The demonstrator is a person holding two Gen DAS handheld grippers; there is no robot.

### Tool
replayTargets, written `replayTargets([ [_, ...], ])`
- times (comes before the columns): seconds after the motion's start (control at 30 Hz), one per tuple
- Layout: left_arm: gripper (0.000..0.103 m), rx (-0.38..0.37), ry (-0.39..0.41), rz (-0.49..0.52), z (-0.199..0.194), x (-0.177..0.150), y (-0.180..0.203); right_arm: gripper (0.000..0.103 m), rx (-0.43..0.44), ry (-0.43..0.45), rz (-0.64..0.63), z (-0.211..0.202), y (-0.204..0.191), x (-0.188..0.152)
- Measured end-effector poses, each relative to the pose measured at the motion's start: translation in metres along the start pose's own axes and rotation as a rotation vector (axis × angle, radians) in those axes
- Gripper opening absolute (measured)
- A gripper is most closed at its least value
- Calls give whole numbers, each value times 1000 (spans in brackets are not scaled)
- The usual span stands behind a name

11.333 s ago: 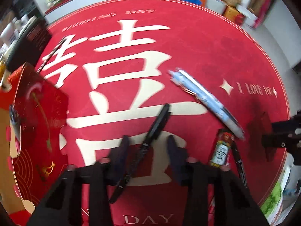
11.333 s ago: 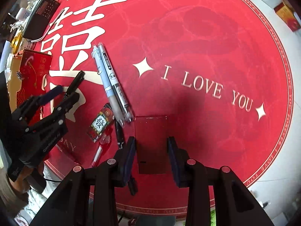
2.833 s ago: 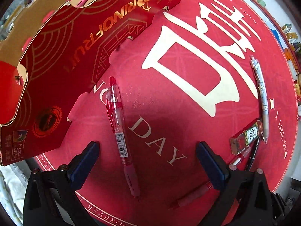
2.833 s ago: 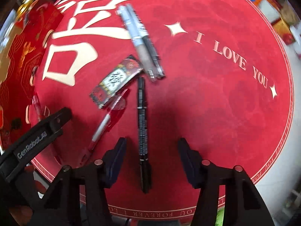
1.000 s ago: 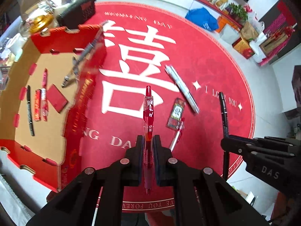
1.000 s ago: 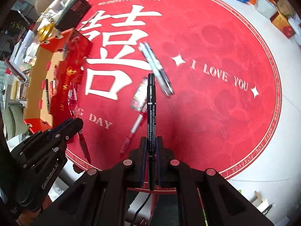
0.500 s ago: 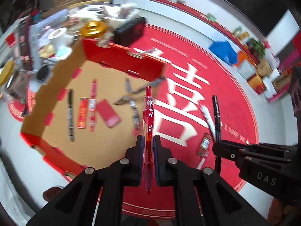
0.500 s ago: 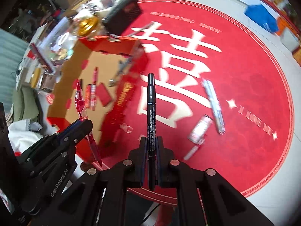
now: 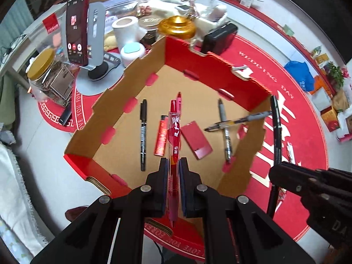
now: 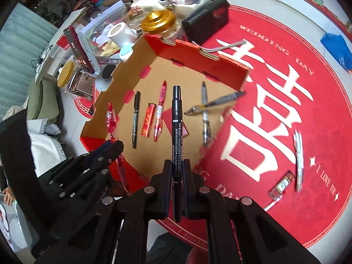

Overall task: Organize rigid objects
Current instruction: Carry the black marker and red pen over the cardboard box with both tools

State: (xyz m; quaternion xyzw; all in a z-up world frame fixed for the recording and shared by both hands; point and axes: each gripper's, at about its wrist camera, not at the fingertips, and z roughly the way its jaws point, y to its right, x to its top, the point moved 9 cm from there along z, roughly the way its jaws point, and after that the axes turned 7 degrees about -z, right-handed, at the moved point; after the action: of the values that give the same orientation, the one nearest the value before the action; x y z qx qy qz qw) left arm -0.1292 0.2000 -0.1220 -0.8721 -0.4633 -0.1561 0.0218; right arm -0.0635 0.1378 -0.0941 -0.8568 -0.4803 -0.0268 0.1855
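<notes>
Left gripper, jaws pinched on a red gel pen; right gripper likewise clamps a black marker. Both are light, stiff, smooth plastic barrels (likely slippery, best gripped mid-barrel), above the cardboard box. Beyond, flat on its matte floor, lie pens and a red card.

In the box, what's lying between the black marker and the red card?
A red lighter and a red pen lie between the black marker and red card, clearest in the right wrist view.

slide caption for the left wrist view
Left gripper holding a red gel pen over the cardboard tray.
</notes>
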Motion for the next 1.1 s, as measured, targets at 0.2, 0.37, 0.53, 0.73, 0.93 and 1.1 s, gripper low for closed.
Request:
replayTargets([
  [0.2, 10, 34, -12, 2, 12, 9, -8, 10, -13, 1, -9, 10, -4, 15],
  [0.37, 10, 49, -29, -9, 22, 15, -14, 10, -20, -2, -12, 18, -6, 23],
  [0.53, 10, 57, -41, -6, 31, 19, -15, 10, -28, -8, -14, 26, -6, 25],
  [0.73, 10, 55, -55, -6, 38, 19, -15, 10, -29, -13, -4, 32, -4, 27],
  [0.93, 10, 61, -66, -4, 43, 19, -15, 10, -28, -14, -4, 36, -5, 29],
  [1.1, 10, 62, -74, -8, 46, 19, -16, 10, -31, -16, -5, 39, -5, 31],
])
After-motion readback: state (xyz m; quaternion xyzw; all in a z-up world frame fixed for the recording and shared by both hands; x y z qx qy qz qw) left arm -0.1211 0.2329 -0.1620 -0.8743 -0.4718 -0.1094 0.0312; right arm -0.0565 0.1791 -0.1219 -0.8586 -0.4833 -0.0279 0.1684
